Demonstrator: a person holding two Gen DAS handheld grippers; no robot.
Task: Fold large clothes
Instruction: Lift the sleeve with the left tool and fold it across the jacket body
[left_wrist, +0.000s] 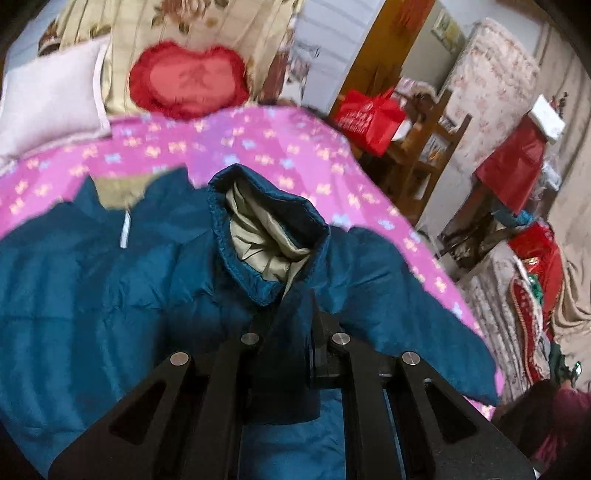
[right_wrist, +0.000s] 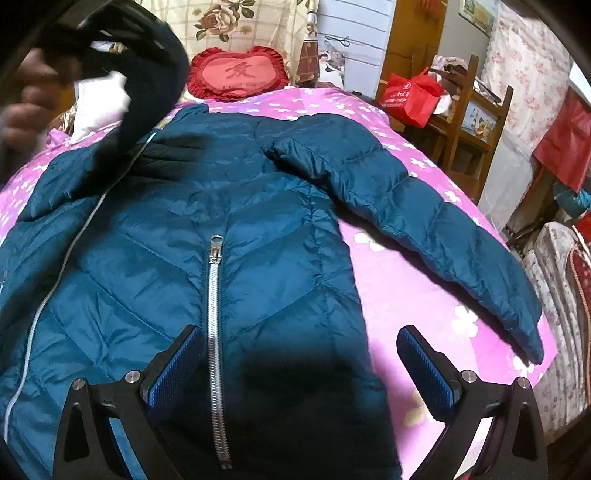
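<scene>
A teal quilted jacket (right_wrist: 258, 221) lies spread on the pink flowered bedspread (right_wrist: 406, 288). My left gripper (left_wrist: 284, 332) is shut on one sleeve; its cuff (left_wrist: 266, 229) with pale lining stands up in front of the camera. In the right wrist view that sleeve (right_wrist: 147, 85) hangs lifted at the upper left, over the jacket's body. My right gripper (right_wrist: 299, 354) is open and empty, hovering over the jacket's lower part beside a silver zipper (right_wrist: 214, 332). The other sleeve (right_wrist: 443, 229) lies stretched out to the right.
A red heart cushion (right_wrist: 236, 74) and a white pillow (left_wrist: 51, 99) lie at the head of the bed. A wooden chair (right_wrist: 472, 122) with a red bag (right_wrist: 410, 96) stands at the right, beside floral-covered furniture (right_wrist: 557, 295).
</scene>
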